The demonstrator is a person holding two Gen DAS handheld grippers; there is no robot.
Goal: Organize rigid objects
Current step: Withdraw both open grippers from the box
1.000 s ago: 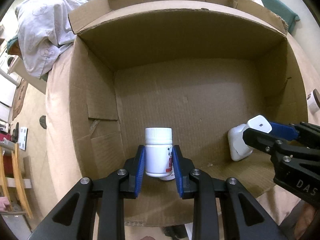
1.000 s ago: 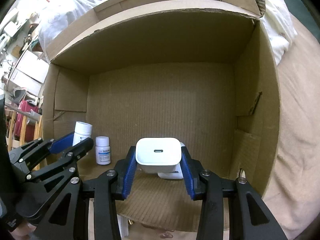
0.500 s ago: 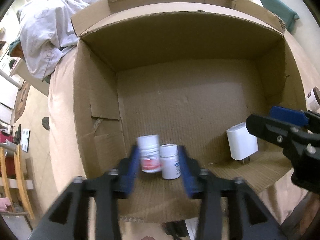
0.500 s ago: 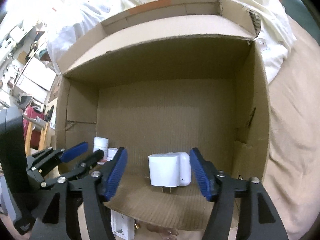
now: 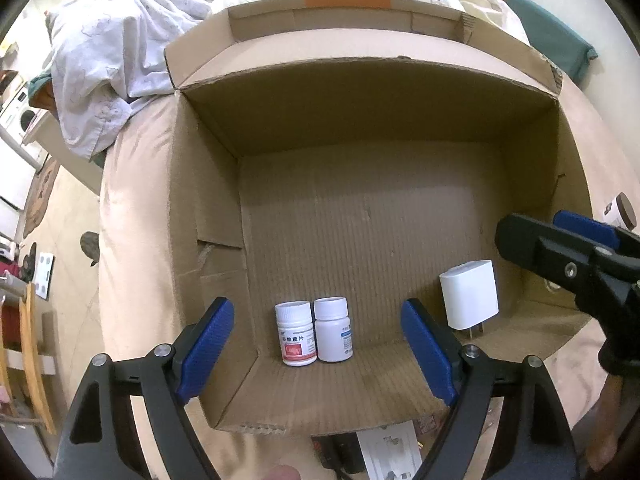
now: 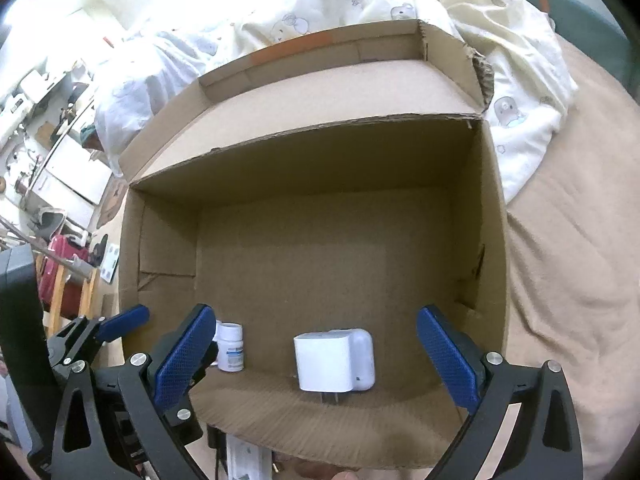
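An open cardboard box (image 5: 400,128) sits on a bed. Two white pill bottles stand side by side on its floor by the near wall, one with a red label (image 5: 295,334) and one with a blue label (image 5: 333,329). My left gripper (image 5: 314,312) hovers above them with its jaws opening, the pads well clear of both. Two white chargers (image 6: 324,362) stand together further right, prongs down. My right gripper (image 6: 315,314) is above them, jaws opening wide and touching nothing. In the right wrist view the blue-label bottle (image 6: 231,346) shows beside the left gripper (image 6: 120,322).
White printed bedding (image 5: 120,52) is piled behind the box, whose far flap (image 6: 340,80) stands up. A beige sheet (image 6: 560,280) spreads to the right. A small brown-lidded jar (image 5: 622,210) lies outside the right wall. White packaging (image 5: 390,454) lies under the near edge.
Both grippers opened. The left let go of the red-label bottle, now standing beside the other bottle. The right released the charger onto the box floor and rose slightly.
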